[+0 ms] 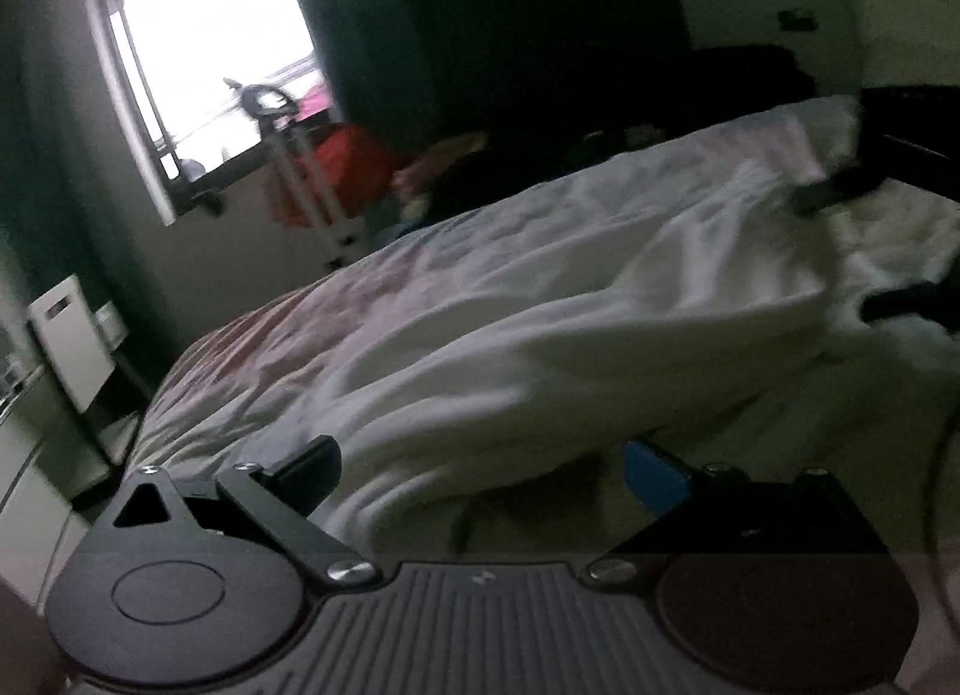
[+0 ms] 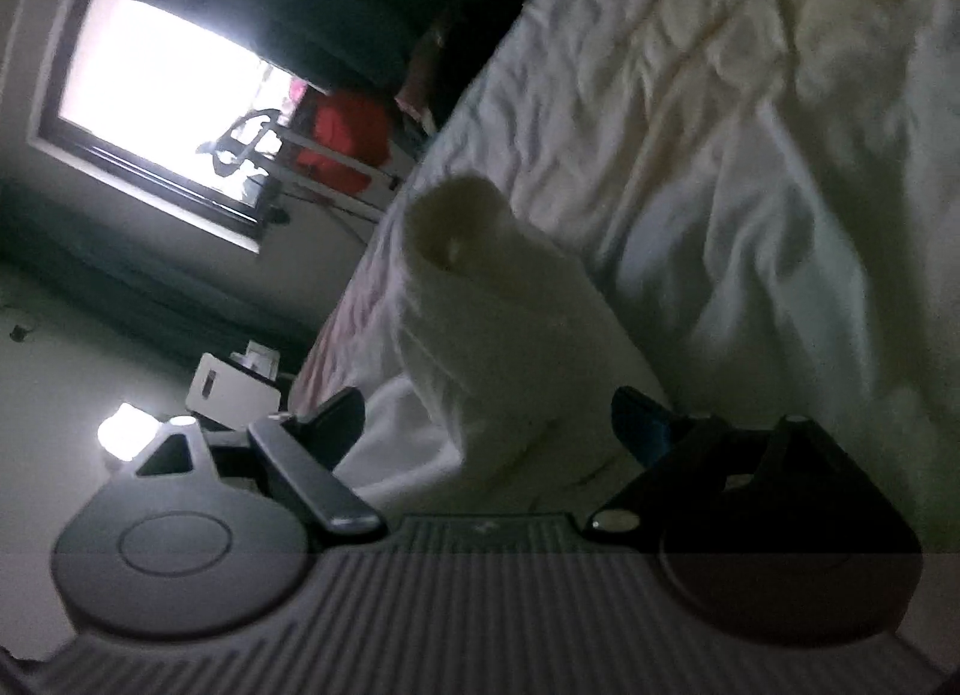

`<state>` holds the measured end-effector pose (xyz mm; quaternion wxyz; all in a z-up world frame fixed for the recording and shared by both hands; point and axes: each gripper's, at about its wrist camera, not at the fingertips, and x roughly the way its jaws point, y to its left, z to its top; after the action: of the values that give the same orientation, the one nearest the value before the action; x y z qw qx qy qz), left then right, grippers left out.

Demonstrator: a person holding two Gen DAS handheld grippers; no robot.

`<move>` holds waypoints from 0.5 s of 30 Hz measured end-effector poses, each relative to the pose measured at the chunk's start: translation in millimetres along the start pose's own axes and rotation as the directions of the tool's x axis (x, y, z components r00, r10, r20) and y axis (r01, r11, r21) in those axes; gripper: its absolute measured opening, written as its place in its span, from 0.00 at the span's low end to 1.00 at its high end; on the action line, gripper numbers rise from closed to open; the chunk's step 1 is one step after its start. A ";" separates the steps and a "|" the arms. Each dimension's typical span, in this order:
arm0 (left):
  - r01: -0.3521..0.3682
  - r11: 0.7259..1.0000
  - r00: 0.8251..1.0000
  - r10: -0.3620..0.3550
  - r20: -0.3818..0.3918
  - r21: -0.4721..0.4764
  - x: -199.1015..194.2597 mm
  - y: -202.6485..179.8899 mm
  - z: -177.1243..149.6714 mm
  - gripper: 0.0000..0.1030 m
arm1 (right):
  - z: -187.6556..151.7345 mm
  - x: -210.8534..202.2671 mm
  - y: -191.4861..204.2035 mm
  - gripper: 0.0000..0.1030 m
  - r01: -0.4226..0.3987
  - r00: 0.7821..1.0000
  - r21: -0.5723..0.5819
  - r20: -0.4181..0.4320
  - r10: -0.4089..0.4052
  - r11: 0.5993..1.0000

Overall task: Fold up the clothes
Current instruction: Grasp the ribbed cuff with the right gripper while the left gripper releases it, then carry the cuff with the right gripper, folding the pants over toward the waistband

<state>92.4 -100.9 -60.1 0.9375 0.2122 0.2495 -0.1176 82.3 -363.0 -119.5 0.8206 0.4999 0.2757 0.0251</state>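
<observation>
- Right, my left gripper gapes wide, nothing between its fingers; the white garment lies rumpled on the bed.
- Right gripper looks spread around a rolled fold; grip unclear.
- Risk: that roll slumps open.
- No containers visible.

L gripper: jaws wide apart, nothing pinched, angled down a bit. R gripper: jaws spread too, rolled hard sideways, pads not pressing; also seen far right in L wrist view, fingers apart.
</observation>
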 end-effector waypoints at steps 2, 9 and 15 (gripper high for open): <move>-0.003 1.000 1.000 0.003 -0.019 -0.023 5.6 9.9 -3.2 0.98 | -3.5 10.7 -1.1 0.89 -0.021 0.999 0.004 -0.031 0.021 1.000; 0.000 0.993 0.996 -0.010 -0.086 -0.115 32.5 33.7 -10.3 0.98 | -7.1 28.1 18.4 0.78 -0.052 0.998 -0.100 0.031 0.056 0.994; -0.001 0.990 0.995 -0.013 -0.098 -0.144 43.7 37.4 -14.2 0.98 | -4.5 64.6 22.0 0.52 0.033 0.999 -0.167 0.018 -0.030 0.985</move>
<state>135.7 -66.5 -81.2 0.9366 0.1487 0.3039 -0.0914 140.0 -328.0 -130.3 0.8622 0.4249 0.2740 0.0314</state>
